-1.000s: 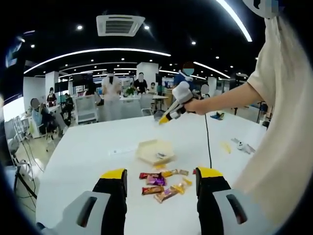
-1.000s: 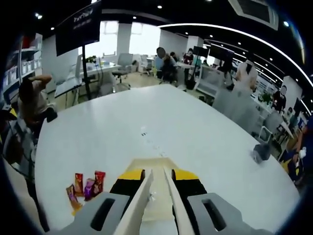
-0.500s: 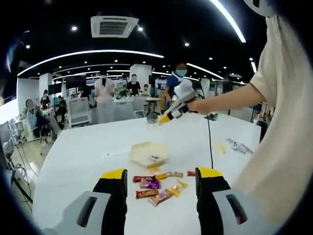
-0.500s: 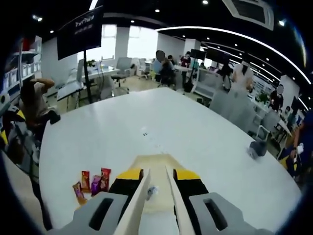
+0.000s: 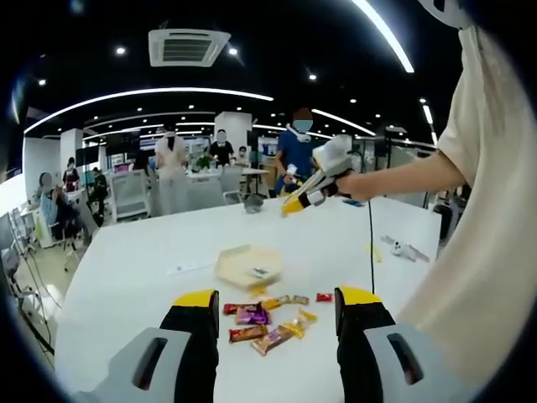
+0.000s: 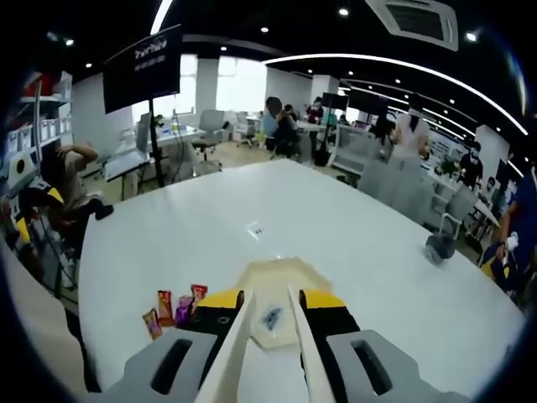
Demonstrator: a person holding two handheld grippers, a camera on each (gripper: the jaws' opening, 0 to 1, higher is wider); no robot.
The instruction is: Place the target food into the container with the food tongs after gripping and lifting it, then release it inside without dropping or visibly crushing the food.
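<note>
Beside container [image 5: 247, 265], loose snack bars [image 5: 267, 319] (wrapped).

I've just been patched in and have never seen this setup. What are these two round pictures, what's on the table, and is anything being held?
There is no robot arm: a person holds a two-jaw gripper in each hand, and a fisheye camera rides on each.

In the left gripper view, the left gripper rises from the bottom with its yellow-tipped jaws wide apart and empty. Beyond it, on the white table, lie scattered wrapped snacks and a pale container with one small item inside. The person's arm reaches in from the right, holding the right gripper above the table.

In the right gripper view, the right gripper carries pale food tongs along its jaws. The tips stand apart with nothing between them, above the container.
</note>
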